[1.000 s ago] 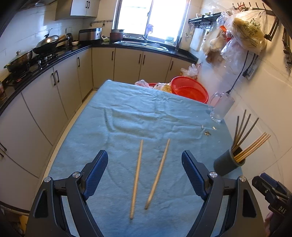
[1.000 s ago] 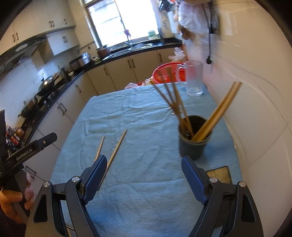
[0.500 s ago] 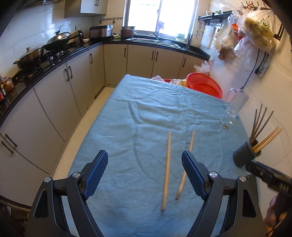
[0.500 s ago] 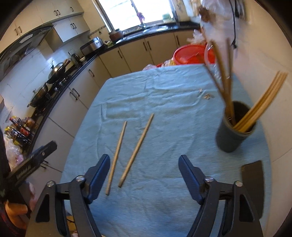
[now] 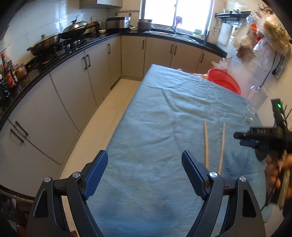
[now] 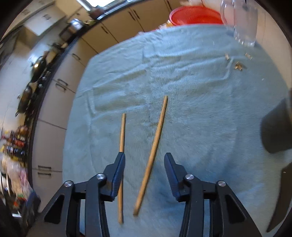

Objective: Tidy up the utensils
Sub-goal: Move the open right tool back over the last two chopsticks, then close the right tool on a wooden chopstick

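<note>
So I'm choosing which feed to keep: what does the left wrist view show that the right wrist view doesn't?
Left wrist only: the open left gripper, the steel wok on the stove, the window and the hand carrying the other tool.
Right wrist only: the right gripper, its jaws just closing around one wooden chopstick, not yet touching, and the dark utensil cup.
Both: two chopsticks, blue-green cloth, red basin.

Daylight is glaring through the window (image 5: 175,12) at twelve o'clock. Motion blur is smearing the right wrist view, fisheye bending both views' edges.
</note>
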`<state>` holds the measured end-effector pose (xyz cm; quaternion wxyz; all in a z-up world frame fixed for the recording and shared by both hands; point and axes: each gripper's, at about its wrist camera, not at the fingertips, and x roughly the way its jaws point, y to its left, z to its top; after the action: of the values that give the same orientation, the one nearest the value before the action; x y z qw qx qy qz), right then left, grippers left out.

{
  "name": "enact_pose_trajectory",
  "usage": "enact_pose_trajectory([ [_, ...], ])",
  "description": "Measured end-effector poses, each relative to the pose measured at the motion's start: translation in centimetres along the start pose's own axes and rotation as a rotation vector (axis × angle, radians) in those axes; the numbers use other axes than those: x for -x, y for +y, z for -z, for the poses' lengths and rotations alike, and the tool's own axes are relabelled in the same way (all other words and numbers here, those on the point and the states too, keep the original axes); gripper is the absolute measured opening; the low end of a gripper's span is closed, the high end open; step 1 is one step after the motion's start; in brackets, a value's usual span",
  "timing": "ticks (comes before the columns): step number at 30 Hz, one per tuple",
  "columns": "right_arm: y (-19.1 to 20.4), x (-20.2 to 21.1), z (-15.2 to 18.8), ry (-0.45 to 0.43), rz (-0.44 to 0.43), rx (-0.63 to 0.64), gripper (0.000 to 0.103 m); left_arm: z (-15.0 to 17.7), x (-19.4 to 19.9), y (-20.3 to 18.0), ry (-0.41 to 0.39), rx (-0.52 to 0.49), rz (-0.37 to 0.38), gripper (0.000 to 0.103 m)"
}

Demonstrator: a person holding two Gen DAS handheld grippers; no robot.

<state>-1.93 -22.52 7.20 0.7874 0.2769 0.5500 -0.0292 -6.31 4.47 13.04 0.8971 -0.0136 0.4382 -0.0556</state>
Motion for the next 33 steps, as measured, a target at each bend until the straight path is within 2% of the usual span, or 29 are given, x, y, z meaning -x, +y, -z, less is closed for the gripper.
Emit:
enact_pose_trajectory([
  [5, -0.1, -3.6, -2.5, 0.035, 0.044, -0.061, 0.035, 0.6, -0.4, 2.1, 0.018, 0.002, -0.017, 0.082],
  [7, -0.2, -4.6, -3.1, 0.047, 0.094, -0.060, 0.030, 0.7, -0.6, 2.6, 0.025, 0.000, -0.020, 0.082],
  [10, -0.4, -5.5, -3.2, 0.065, 0.112, -0.072, 0.027, 0.5, -1.0, 3.0, 0.034, -0.005, -0.008, 0.082],
  [13, -0.5, -6.1, -2.9, 0.072, 0.139, -0.069, 0.011, 0.1, -1.6, 2.8, 0.046, -0.017, 0.018, 0.082],
  [15, -0.8, -6.0, -2.6, 0.091, 0.126, -0.066, 0.008, -0.2, -2.0, 1.9, 0.052, -0.037, 0.038, 0.082],
  [19, -1.8, -4.5, -1.1, 0.083, 0.128, -0.046, 0.008, -1.3, -3.5, -1.0, 0.090, -0.074, 0.129, 0.082],
  [24, -2.9, -1.3, 1.1, 0.034, 0.127, 0.006, 0.008, -2.4, -6.6, -6.5, 0.179, -0.137, 0.245, 0.082],
  [28, -3.7, 1.6, 2.6, -0.011, 0.124, 0.033, 0.008, -2.6, -10.0, -11.2, 0.253, -0.181, 0.282, 0.069],
  [30, -3.8, 2.6, 3.0, -0.031, 0.129, 0.043, 0.008, -2.7, -12.2, -13.5, 0.318, -0.195, 0.302, 0.062],
  [33, -4.1, 3.8, 3.4, -0.051, 0.132, 0.052, 0.008, -2.7, -14.7, -15.9, 0.352, -0.229, 0.272, 0.052],
])
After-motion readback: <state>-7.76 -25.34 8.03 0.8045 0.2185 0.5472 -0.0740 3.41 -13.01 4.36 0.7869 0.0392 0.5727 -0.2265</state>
